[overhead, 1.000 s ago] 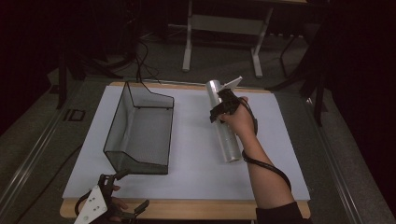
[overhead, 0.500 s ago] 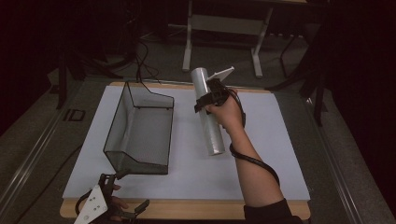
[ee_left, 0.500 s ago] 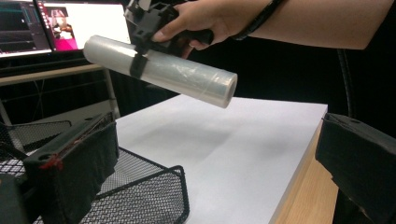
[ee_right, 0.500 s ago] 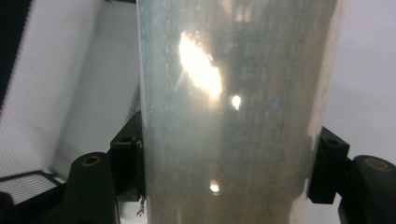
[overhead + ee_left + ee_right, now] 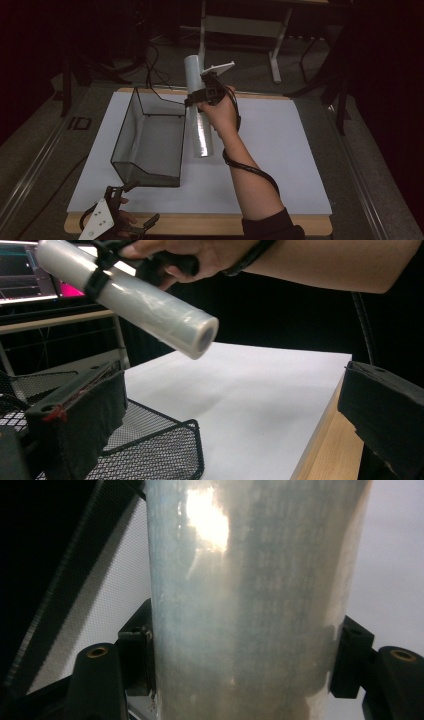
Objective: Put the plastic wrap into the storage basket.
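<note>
A roll of clear plastic film hangs tilted in the air over the white table top, just right of a black mesh basket. My right gripper is shut on the roll's upper part. In the right gripper view its pads press on both sides of the roll. At the table's near left edge my left gripper is open with nothing between its jaws. In the left gripper view the roll is held above and beyond the left gripper, with the basket's corner close in front.
The white sheet covers most of the wooden table. The basket stands open-topped on its left half. Behind the table are desk legs and cables on a dark floor.
The right hand has lifted the roll off the table and carried it left, towards the basket. The left gripper has stayed where it was.
</note>
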{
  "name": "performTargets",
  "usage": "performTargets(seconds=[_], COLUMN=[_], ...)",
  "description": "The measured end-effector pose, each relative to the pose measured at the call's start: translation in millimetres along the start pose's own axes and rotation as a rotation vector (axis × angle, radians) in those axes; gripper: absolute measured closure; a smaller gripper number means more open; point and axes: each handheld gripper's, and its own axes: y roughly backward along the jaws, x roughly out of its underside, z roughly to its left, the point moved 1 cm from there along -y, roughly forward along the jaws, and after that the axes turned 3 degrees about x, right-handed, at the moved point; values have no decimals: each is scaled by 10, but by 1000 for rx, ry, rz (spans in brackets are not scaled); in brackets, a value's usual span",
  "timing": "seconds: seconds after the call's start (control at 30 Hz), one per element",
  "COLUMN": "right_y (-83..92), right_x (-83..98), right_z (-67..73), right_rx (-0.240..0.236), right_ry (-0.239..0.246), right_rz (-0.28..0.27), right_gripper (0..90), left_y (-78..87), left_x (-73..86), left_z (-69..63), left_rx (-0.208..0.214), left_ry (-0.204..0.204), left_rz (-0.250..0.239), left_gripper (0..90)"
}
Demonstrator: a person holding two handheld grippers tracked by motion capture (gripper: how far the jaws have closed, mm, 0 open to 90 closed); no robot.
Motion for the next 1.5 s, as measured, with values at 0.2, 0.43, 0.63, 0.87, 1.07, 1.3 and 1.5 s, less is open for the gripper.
performTargets(seconds=[0.2, 0.43, 0.63, 0.87, 1.07, 1.3, 1.5], right_y=[-49, -142, -307, -564, -748, -937, -1066], right_x=[-17, 9, 86, 219, 319, 439, 534], right_z=[171, 326, 423, 522, 456, 412, 420], right_rx=[-47, -70, -122, -78, -64, -54, -54], right_ry=[-26, -58, -119, -89, -109, -124, -114], right_rz=[-126, -223, -281, -264, -227, -167, -117], right_gripper=[323, 323, 323, 323, 323, 323, 323], left_y=[6, 12, 15, 17, 14, 4, 9], left_x=[-7, -13, -9, -6, -3, 0, -5], left_z=[-4, -10, -7, -4, -4, -7, -5], left_rx=[2, -9, -3, 5, 15, 22, 18], left_ry=[-1, -11, -6, -5, -1, -3, -7], left_rz=[-6, -6, -8, -9, -8, -7, -9], left_gripper=[0, 0, 0, 0, 0, 0, 0])
